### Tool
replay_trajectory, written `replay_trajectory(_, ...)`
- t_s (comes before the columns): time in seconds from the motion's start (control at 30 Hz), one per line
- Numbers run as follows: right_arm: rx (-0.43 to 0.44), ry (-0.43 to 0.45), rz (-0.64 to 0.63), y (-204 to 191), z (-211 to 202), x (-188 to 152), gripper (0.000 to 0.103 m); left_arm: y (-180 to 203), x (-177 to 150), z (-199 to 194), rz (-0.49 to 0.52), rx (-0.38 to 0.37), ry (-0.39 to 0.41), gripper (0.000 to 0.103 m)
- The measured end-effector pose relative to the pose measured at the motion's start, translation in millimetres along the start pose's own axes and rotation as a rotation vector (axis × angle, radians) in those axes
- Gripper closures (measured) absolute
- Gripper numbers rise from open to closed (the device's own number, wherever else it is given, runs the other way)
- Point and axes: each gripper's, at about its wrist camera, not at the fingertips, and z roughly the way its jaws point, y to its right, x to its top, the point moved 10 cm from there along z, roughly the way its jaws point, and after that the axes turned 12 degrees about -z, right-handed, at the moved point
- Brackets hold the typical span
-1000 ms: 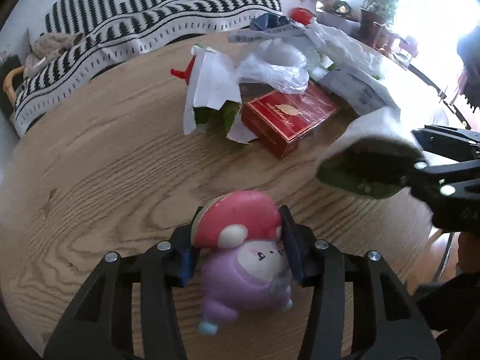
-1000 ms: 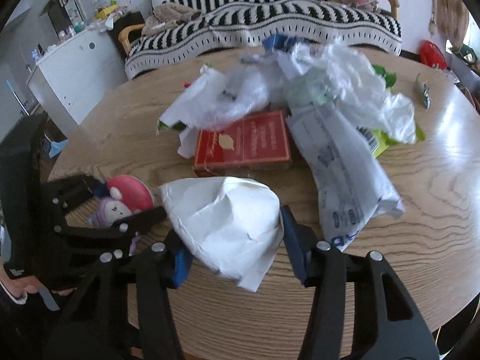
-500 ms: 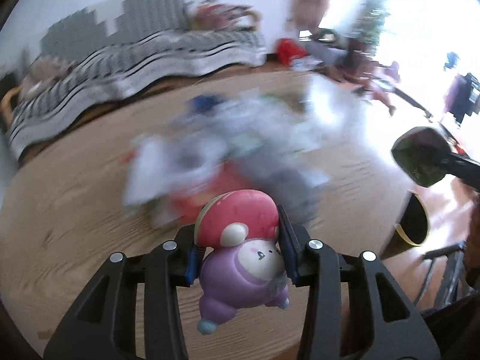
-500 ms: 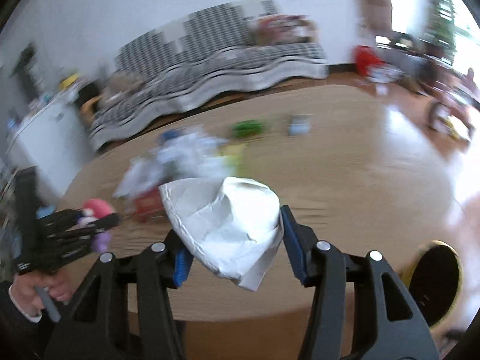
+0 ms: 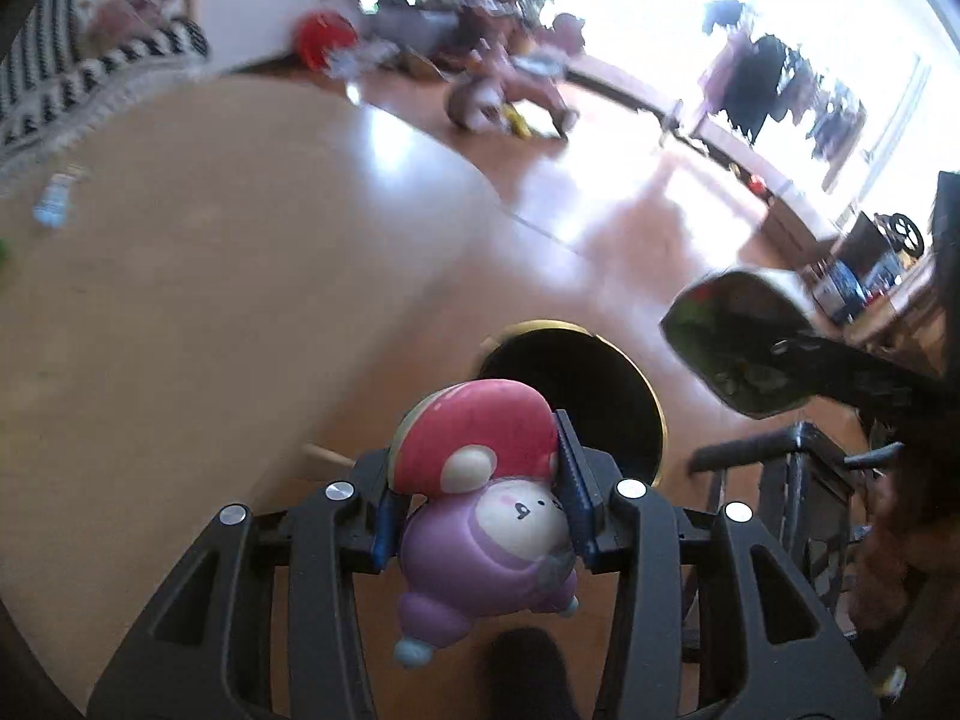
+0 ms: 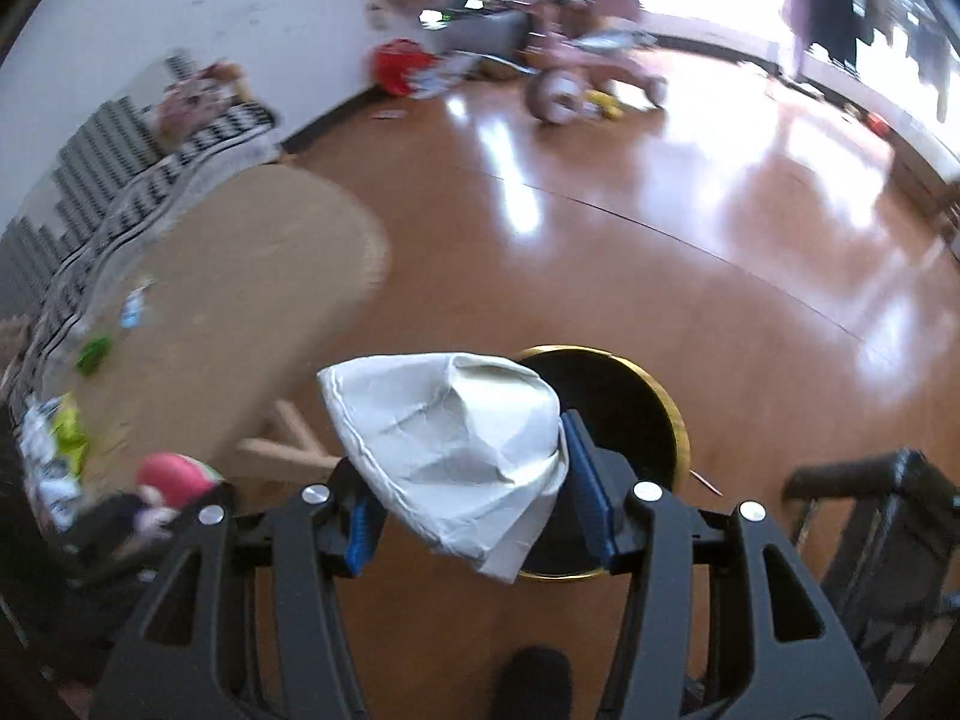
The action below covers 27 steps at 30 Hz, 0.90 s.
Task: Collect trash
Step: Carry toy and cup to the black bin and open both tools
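My left gripper point(image 5: 477, 486) is shut on a squishy mushroom toy point(image 5: 480, 498) with a red cap and purple body. Just beyond it, on the floor, stands a black bin with a gold rim point(image 5: 576, 384). My right gripper point(image 6: 474, 468) is shut on a crumpled white wrapper point(image 6: 450, 438), held over the near side of the same bin point(image 6: 624, 414). In the left wrist view the wrapper point(image 5: 738, 348) shows its dark green inside at the right, above and right of the bin. The toy point(image 6: 174, 477) appears blurred at the left edge of the right wrist view.
The round wooden table point(image 5: 210, 276) lies to the left, with leftover wrappers point(image 6: 57, 426) on it and wooden legs point(image 6: 288, 444) below. A dark chair point(image 6: 870, 534) stands at right. A striped sofa point(image 6: 120, 180), a pink tricycle point(image 6: 576, 78) and shiny wooden floor lie beyond.
Both grippers have swung right, away from the trash pile on the table, to the floor bin. Each still holds its object.
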Motion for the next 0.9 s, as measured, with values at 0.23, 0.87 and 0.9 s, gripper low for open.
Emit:
replay_trajectory(0.23,0.017,-0.038,0.110,57.0,12.8,-17.2,0.050,41.7,-9.4,94.1,0.032,0.016,-0.097,0.061)
replay_trajectory(0.87,0.018,-0.057,0.159,65.2,17.0,-16.5,0.049,49.0,2.3,96.3,0.052,0.011,-0.087,0.027)
replay_trajectory(0.9,0.018,-0.062,0.158,63.5,18.3,-16.8,0.049,47.6,2.6,94.4,0.053,0.010,-0.084,0.026)
